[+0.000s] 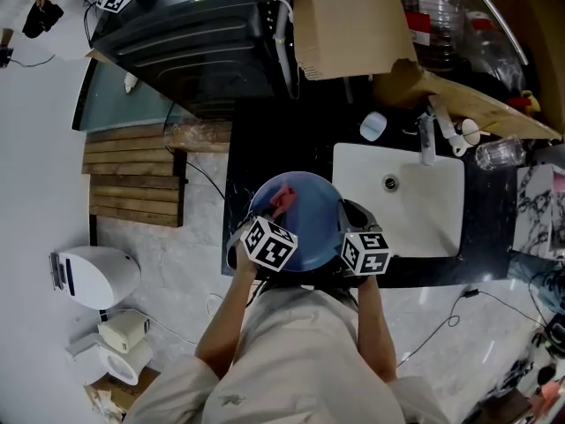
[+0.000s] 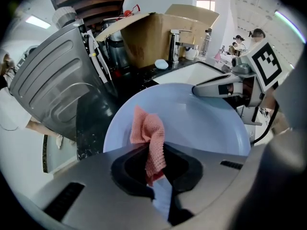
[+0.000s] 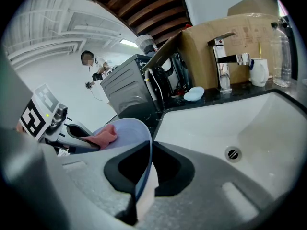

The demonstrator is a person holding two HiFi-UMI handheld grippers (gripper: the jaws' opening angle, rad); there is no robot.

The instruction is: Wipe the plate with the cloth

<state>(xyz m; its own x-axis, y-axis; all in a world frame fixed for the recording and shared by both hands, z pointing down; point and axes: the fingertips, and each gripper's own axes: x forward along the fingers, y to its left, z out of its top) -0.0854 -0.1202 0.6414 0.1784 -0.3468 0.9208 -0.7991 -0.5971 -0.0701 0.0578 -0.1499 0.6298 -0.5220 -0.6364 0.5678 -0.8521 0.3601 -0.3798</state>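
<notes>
A pale blue plate is held above the black counter just left of the sink. My right gripper is shut on the plate's rim, edge-on between its jaws. My left gripper is shut on a pink knitted cloth, which lies bunched against the plate's face. In the head view the cloth shows on the plate's left part, with the left gripper at the near-left rim and the right gripper at the near-right rim.
A white sink with a chrome tap lies to the right. A cardboard box and a dark appliance stand behind. A pale blue soap, a white cup and bottles sit near the tap.
</notes>
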